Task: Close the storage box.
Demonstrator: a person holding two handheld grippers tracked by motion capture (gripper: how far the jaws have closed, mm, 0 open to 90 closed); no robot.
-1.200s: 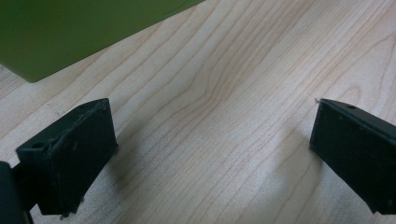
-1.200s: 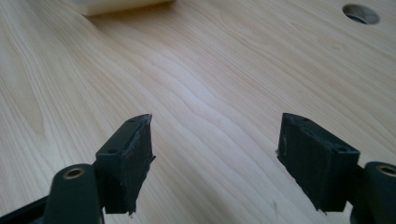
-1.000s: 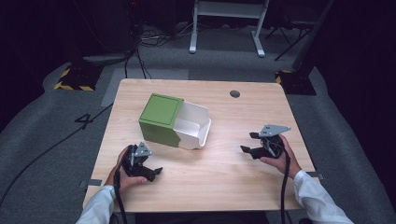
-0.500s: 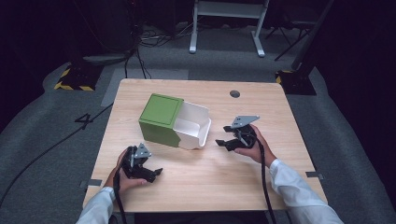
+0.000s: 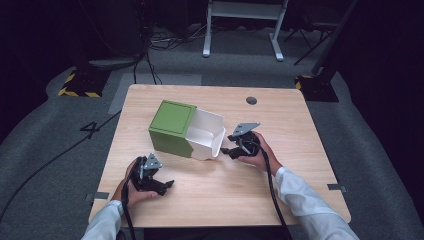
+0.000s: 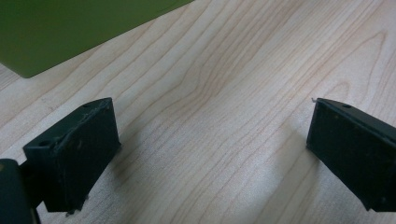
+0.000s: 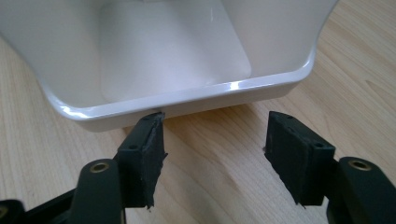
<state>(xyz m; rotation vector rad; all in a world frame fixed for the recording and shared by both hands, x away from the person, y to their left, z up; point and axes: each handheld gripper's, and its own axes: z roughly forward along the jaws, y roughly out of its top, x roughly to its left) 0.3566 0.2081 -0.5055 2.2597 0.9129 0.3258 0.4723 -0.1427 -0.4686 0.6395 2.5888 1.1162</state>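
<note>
Right gripper view shows my right gripper (image 7: 212, 161) with jaws apart and empty, low over the light wooden table (image 7: 224, 186); the glossy white plastic drawer (image 7: 187, 100), pulled out of its green box sleeve (image 5: 172, 127), lies straight ahead, its front rim just beyond the fingertips and running across them. My left gripper (image 5: 155, 182), also apart, rests well away from it, so I judge the right hand is better placed to push or grasp this rim.

A black "4" on the grey floor (image 5: 60, 150)
</note>
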